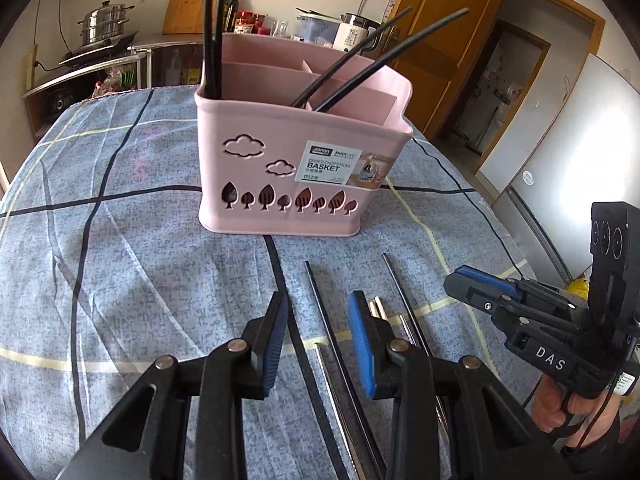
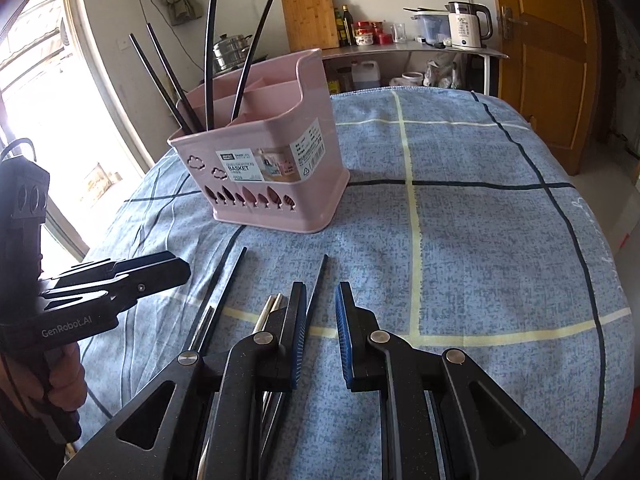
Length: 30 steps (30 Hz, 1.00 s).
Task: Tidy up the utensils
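The room is a kitchen with pale walls, a brown wooden door (image 2: 552,60) at the right and a bright window (image 2: 36,92) at the left. Along the back wall a metal counter (image 2: 420,53) carries a white electric kettle (image 2: 466,26), a leaning bamboo cutting board (image 2: 310,16), bottles and red-lidded jars; a steel steamer pot (image 1: 105,22) stands on a stove further left.

The surface (image 2: 480,240) fills the foreground, covered by a blue mottled cloth crossed with dark and cream lines.

On it stands a pink chopsticks basket (image 1: 296,160), divided into compartments, with cloud and tree cut-outs and a label on its front. Four black chopsticks (image 2: 208,60) stand in it: two upright at its left corner, two leaning out to the right as seen from the left wrist.

Nearer the cameras, just in front of the basket, loose chopsticks (image 1: 324,312) lie on the cloth, some black and some silvery metal; how many lie there is hard to count, since the gripper bodies cover their near ends.

The left gripper (image 1: 318,336) hovers over these with its blue pads spread apart, holding nothing. The right gripper (image 2: 320,332) hangs just beside them, jaws likewise parted and empty.
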### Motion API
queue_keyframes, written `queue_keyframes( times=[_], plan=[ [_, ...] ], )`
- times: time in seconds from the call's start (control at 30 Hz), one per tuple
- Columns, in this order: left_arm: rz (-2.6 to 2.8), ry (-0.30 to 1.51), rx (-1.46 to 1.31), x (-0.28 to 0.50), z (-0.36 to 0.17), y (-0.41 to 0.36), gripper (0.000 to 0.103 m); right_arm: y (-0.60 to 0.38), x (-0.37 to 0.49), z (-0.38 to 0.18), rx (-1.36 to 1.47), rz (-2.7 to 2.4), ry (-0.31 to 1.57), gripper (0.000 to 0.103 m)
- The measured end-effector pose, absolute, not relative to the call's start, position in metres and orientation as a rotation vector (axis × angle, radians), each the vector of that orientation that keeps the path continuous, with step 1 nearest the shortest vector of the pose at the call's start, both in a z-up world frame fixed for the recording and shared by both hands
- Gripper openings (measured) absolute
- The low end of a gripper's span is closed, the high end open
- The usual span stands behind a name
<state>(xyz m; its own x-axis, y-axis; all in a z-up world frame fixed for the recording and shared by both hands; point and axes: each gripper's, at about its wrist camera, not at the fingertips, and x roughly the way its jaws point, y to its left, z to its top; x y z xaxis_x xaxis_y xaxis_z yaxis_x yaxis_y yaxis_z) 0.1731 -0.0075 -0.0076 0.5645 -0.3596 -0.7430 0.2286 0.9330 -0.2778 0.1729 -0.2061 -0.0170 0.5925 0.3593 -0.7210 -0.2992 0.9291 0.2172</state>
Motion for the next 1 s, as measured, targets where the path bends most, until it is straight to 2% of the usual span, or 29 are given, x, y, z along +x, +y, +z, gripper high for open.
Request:
queue_keyframes(
  times=[0.5, 0.63, 0.77, 0.93, 1.0],
  plan=[
    [-0.348, 0.984, -0.138, 0.200, -0.036, -0.025, 0.029, -0.186, 0.200, -0.047, 0.034, 0.389, 0.947, 0.012],
    [-0.341, 0.979, -0.093, 0.201, -0.036, -0.036, 0.029, -0.183, 0.200, -0.047, -0.002, 0.373, 0.947, 0.007],
    [-0.322, 0.980, -0.049, 0.200, -0.036, -0.043, 0.022, -0.185, 0.200, -0.047, -0.014, 0.356, 0.959, 0.007],
    [-0.302, 0.984, -0.024, 0.200, -0.035, -0.048, 0.021, -0.184, 0.203, -0.046, -0.027, 0.339, 0.987, 0.007],
    [-0.297, 0.980, -0.008, 0.199, -0.035, -0.049, 0.015, -0.182, 0.204, -0.046, -0.039, 0.335, 0.982, 0.007]
  ],
)
